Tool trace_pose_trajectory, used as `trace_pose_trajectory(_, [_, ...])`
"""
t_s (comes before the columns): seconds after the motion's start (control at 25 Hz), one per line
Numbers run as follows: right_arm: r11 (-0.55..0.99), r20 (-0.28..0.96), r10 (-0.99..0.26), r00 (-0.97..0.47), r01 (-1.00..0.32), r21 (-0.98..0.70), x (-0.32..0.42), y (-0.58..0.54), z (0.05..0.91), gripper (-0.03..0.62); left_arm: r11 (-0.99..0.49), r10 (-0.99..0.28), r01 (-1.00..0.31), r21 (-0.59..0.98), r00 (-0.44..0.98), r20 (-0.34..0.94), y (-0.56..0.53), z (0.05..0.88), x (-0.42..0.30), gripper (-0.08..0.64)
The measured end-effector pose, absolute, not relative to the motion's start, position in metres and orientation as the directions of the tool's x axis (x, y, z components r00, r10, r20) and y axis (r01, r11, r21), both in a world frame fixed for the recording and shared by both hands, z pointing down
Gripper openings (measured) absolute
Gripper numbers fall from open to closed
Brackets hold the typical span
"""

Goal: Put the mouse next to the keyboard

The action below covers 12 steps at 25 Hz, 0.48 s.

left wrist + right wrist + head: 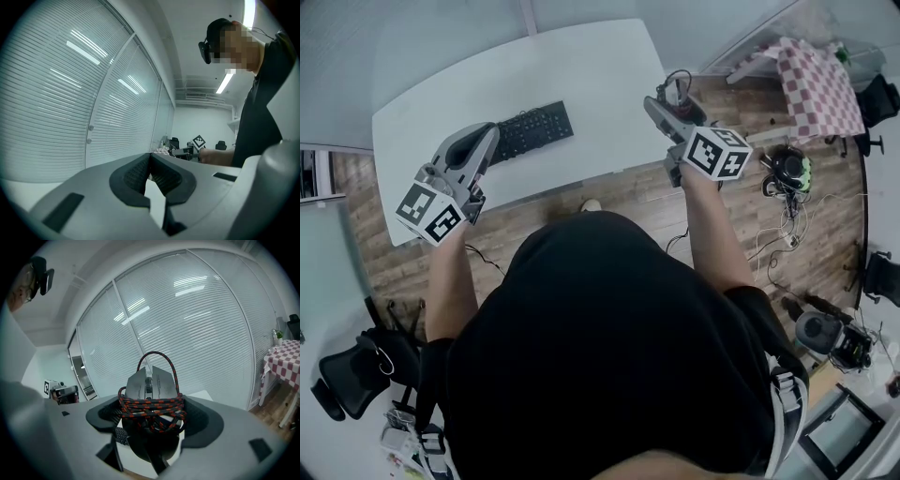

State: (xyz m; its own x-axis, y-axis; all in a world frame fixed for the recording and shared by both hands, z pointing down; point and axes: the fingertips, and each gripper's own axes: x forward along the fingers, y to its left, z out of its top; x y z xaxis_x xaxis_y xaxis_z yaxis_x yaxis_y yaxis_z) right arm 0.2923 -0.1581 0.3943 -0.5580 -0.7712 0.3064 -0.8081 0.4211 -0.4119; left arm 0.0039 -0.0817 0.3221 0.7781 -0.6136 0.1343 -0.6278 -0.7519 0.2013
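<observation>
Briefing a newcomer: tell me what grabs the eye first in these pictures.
The grey mouse, bound in red-and-black braided cable, sits clamped in the right gripper by the right edge of the white table. The black keyboard lies on that table near the left gripper, whose jaws are together and empty.

The mouse (pixel 149 383) was grey on top and black below, wound with a cable (pixel 154 409) braided in red and black. The left gripper (pixel 150 159) and right gripper (pixel 672 101) were pale grey with black ribbed pads (pixel 133 173). The right one's marker cube (pixel 717 153) was white with black squares. In the head view, the keyboard (pixel 532 129) at 11 o'clock was black, on a white table (pixel 581 66). The floor (pixel 628 192) showed brown wood planks. At 2 o'clock a tablecloth (pixel 816 84) was checked red and white.
</observation>
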Motion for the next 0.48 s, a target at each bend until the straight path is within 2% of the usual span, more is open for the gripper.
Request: trace_pose_trajectory(0.48, [0.432, 0.307, -0.766, -0.564, -0.806, -0.404, 0.304, -0.166, 0.394, 0.406, -0.746, -0.626, -0.636, 0.197, 0.771, 0.118, -0.09, 0.321, 0.017, 0.02])
